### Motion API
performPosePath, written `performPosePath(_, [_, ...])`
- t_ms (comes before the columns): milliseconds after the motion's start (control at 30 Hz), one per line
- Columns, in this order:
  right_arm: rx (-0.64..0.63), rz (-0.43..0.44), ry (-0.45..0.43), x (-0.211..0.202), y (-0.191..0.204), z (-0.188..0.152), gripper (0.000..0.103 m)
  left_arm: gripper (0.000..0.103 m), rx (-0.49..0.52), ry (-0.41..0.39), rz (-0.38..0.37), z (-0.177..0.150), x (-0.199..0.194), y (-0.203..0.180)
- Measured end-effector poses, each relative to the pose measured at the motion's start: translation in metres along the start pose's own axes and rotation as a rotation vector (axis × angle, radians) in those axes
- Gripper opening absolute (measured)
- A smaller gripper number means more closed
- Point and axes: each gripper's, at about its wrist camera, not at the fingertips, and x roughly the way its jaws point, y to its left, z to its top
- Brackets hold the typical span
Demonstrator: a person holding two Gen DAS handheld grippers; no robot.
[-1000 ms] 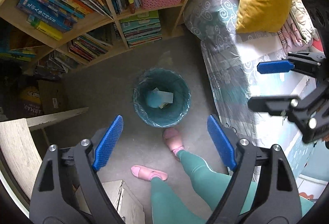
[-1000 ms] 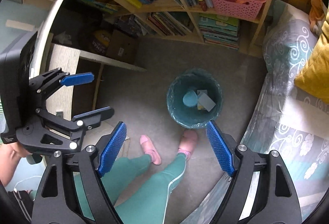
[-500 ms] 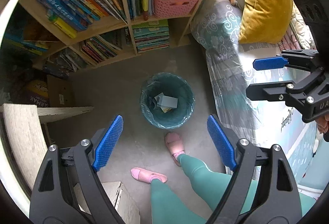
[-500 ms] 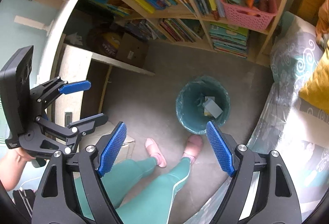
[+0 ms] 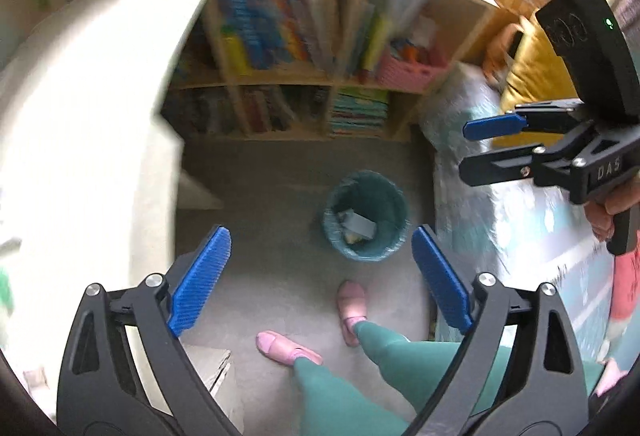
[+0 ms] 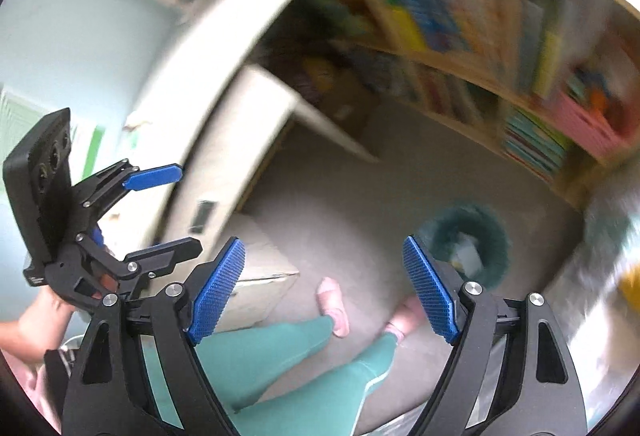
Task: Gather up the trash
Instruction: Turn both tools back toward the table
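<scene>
Raised, both spread grippers [image 5: 320,276] [image 6: 322,286] overlook bin [image 5: 366,215].

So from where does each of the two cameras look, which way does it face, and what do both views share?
Left wrist: sits on the left gripper, facing down at the floor and trash bin; the open right gripper and the person's legs show.
Right wrist: sits on the right gripper, facing down, blurred; the open left gripper and a forearm show at left.
Shared: bin, bookshelf, pink slippers, green legs.
</scene>
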Motion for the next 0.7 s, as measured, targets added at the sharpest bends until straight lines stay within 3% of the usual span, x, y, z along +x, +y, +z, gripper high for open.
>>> performPosePath(167, [-0.221,0.093,0.056,0.042,0.094,0.042,0.086,0.093,-0.172,-0.051,0.095,-0.046,-0.047,0.064])
performPosePath(333, [-0.43,0.158,0.139,0.088,0.187,0.063,0.088,0.096,-0.414,-0.102,0.218,-0.12,-0.096,0.134])
performPosePath(500, [-0.61,0.187,0.216,0.131,0.268,0.066,0.088,0.096,-0.616,-0.114,0.329,-0.193,-0.129,0.19])
performPosePath(700, [-0.809,0.207,0.289,0.179,0.354,0.057,0.088,0.096,-0.791,-0.132,0.372,-0.269,-0.148,0.242])
